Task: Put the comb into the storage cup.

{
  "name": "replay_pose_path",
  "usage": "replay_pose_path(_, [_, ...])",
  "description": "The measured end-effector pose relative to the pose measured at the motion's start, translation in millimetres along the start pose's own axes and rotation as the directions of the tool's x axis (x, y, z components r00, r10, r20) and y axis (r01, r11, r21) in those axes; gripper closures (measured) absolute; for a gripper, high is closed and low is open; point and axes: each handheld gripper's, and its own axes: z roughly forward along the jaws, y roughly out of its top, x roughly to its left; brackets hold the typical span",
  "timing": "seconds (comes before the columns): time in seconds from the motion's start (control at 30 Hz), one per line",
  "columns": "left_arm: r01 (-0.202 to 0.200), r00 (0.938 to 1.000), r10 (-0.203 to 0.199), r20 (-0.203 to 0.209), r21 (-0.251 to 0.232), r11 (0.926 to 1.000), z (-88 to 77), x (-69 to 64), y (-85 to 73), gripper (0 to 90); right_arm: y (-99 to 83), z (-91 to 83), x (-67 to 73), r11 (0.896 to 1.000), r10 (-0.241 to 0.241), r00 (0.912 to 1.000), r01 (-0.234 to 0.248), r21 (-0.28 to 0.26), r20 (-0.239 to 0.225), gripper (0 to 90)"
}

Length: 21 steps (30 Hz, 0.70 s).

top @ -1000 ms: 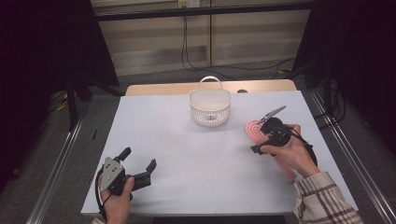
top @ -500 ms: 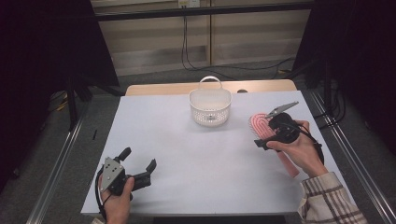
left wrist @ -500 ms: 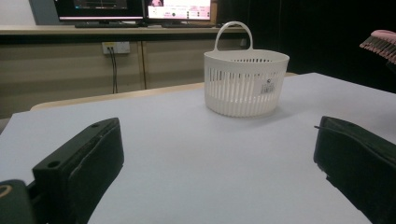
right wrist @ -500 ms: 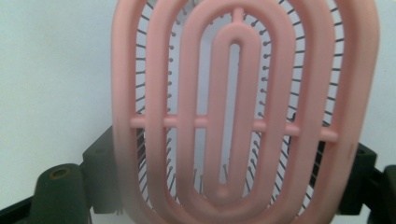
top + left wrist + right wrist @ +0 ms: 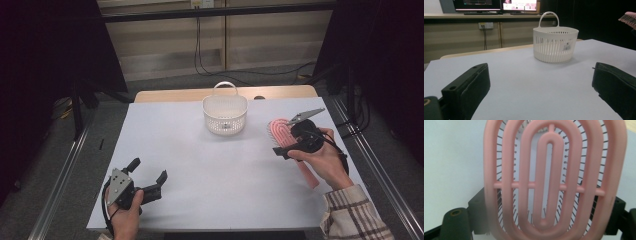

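Right tongs (image 5: 284, 148) grip the pink vented hairbrush (image 5: 281, 132) across its head, one jaw on each edge as the right gripper view shows, and I hold it lifted off the tabletop (image 5: 215, 170), well to the right of the white basket (image 5: 225, 114). Left tongs (image 5: 147, 172) rest low at the near left corner, jaws wide apart with nothing between them. I judge this to be the carry step: the brush is picked up and on its way to the basket. Next I must swing it left and a little farther out until the head hangs above the basket's rim, clear of its upright handle, and then let go. Against the frame a second ago, the brush has come up off the tabletop and tipped, while the left tongs have not shifted.
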Motion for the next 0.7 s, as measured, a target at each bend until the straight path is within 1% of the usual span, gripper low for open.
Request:
replay_pose_path(0.07, [-0.001, 1.0000, 0.001, -0.001, 0.000, 1.0000, 0.0, 0.1, 0.0, 1.8, 0.2, -1.2, -0.1, 1.000, -0.008, 1.0000, 0.008, -0.013, 0.002, 19.1])
replay_pose_path(0.2, [0.000, 1.0000, 0.000, 0.000, 0.002, 1.0000, 0.2, 0.0, -0.1, 1.7, 1.3, -4.2, 0.4, 0.998, -0.028, 0.9993, 0.027, -0.059, -0.025, 19.1])
replay_pose_path(0.23, [-0.003, 1.0000, 0.003, -0.001, 0.000, 1.0000, 0.1, 0.0, 0.0, 1.8, 1.8, -5.0, 0.6, 0.998, -0.027, 0.9994, 0.025, -0.064, -0.022, 19.1])
replay_pose_path(0.3, [-0.001, 1.0000, 0.001, 0.000, 0.000, 1.0000, 0.1, 0.0, 0.0, 1.7, 2.5, -6.8, 0.8, 0.997, -0.030, 0.9990, 0.028, -0.073, -0.033, 19.1])
replay_pose_path(0.57, [-0.004, 1.0000, 0.004, -0.001, 0.002, 1.0000, 0.2, 0.0, -0.1, 1.7, 3.2, -10.4, 0.6, 0.991, -0.032, 0.9990, 0.027, -0.127, -0.033, 19.0])
replay_pose_path(0.7, [-0.003, 1.0000, 0.003, -0.001, 0.003, 1.0000, 0.1, 0.1, -0.1, 1.7, 3.5, -12.1, 1.0, 0.988, -0.030, 0.9992, 0.026, -0.152, -0.025, 19.1])
